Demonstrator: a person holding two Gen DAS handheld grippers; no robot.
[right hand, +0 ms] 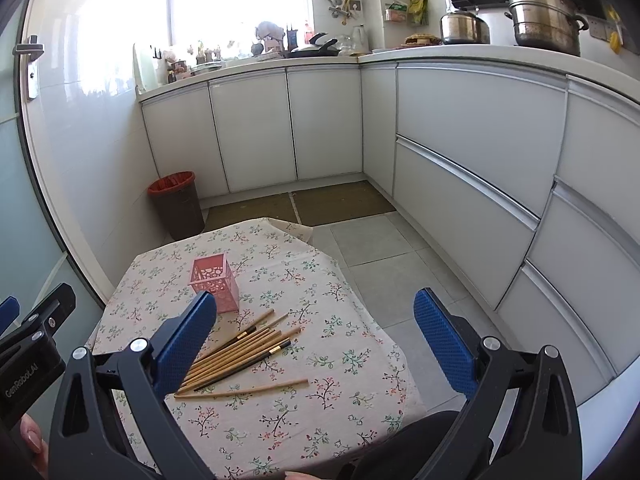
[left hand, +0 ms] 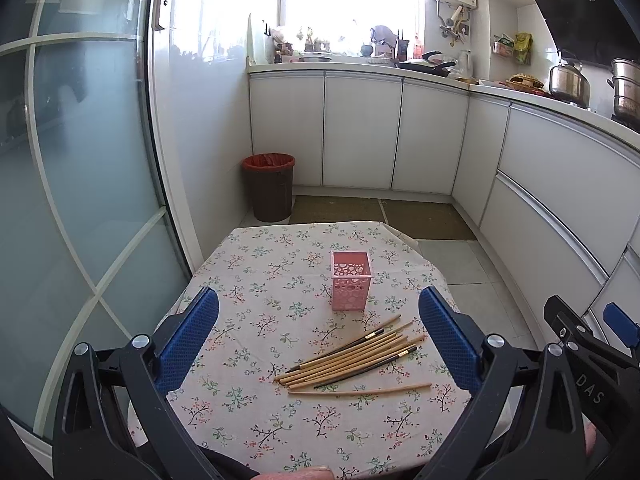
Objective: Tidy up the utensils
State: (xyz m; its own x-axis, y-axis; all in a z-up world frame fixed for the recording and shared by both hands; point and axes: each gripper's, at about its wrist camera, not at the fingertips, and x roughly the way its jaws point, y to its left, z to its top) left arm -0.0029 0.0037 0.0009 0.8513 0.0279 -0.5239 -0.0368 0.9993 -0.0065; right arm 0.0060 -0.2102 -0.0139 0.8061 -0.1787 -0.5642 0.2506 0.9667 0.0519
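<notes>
Your left gripper and right gripper both hover spread apart, empty. Chopsticks lie piled near you, just this side of the pink holder. Pinch one mid-shaft, then drop it in upright.

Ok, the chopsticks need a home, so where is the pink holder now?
The pink perforated square holder stands upright mid-table on the floral tablecloth, just beyond the pile of wooden chopsticks in both wrist views.
</notes>
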